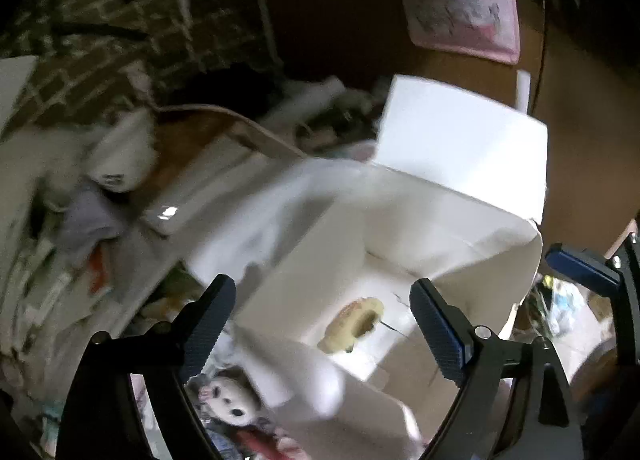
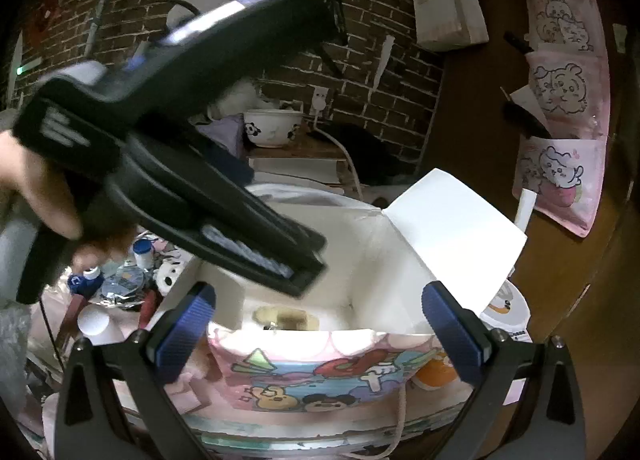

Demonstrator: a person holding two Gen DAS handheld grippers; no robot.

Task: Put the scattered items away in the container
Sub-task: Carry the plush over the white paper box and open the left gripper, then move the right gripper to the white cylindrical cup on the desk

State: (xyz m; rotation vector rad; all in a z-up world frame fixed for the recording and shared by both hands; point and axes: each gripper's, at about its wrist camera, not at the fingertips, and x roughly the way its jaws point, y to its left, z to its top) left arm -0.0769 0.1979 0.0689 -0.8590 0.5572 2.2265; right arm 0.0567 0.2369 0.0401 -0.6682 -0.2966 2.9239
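The container is a white box (image 1: 400, 228) with its flaps open; its near wall (image 2: 320, 372) carries a cartoon print. A yellowish round item (image 1: 354, 324) (image 2: 286, 318) lies on its floor. My left gripper (image 1: 324, 320) is open and empty, tilted down over the box mouth; in the right wrist view it (image 2: 280, 260) reaches in from the upper left, held by a hand (image 2: 36, 188). My right gripper (image 2: 320, 324) is open and empty at the box's near wall. A white plush with dark eyes (image 1: 228, 400) (image 2: 168, 276) lies left of the box.
Small jars with blue caps (image 2: 142, 250), foil packets (image 2: 124, 278) and a white cup (image 2: 94, 324) lie scattered left of the box. An orange-and-white item (image 2: 434, 374) sits at its right. A panda bowl (image 2: 272, 126) stands behind, and a pink organizer (image 2: 560, 100) hangs at right.
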